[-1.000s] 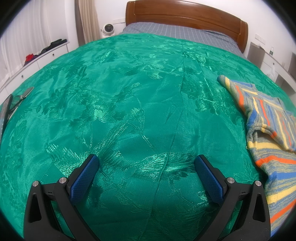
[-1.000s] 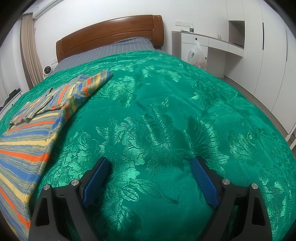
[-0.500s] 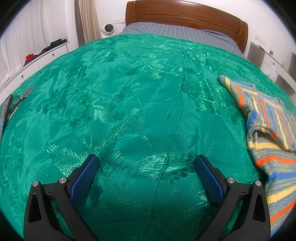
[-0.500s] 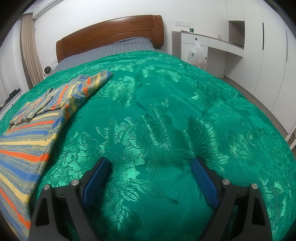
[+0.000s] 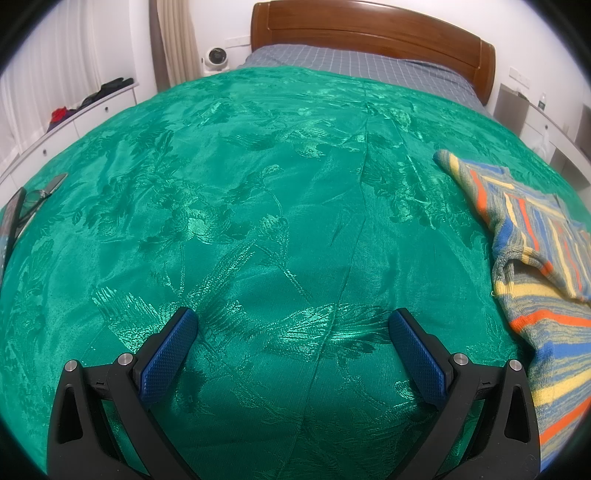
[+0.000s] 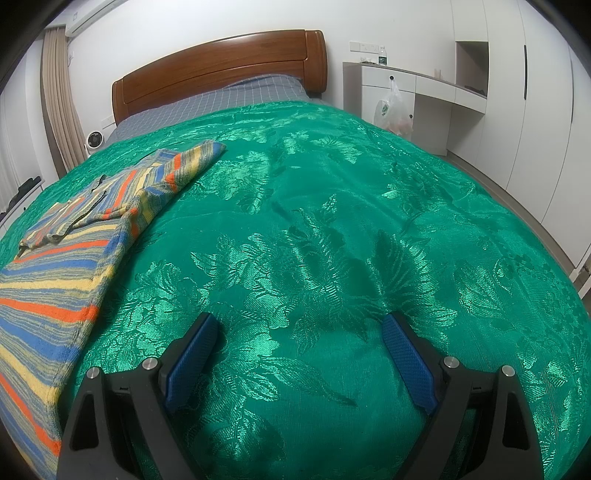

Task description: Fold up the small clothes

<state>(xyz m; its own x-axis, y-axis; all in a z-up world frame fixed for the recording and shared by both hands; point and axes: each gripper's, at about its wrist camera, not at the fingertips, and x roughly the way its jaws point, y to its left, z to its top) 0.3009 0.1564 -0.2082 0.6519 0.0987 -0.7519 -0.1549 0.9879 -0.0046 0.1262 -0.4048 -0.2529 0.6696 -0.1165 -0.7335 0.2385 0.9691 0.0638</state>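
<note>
A striped knit garment (image 5: 543, 258) in blue, orange, yellow and grey lies flat on the green bedspread (image 5: 258, 184), at the right edge of the left wrist view. It also shows in the right wrist view (image 6: 66, 258) at the left, with a sleeve folded across its upper part. My left gripper (image 5: 291, 325) is open and empty over bare bedspread, left of the garment. My right gripper (image 6: 297, 328) is open and empty over bare bedspread (image 6: 332, 221), right of the garment.
A wooden headboard (image 5: 369, 33) and grey checked sheet (image 5: 351, 66) lie at the far end. Dark flat objects (image 5: 22, 210) rest at the bed's left edge. White drawers (image 5: 74, 122) stand left; a white desk with a hanging plastic bag (image 6: 391, 110) stands right.
</note>
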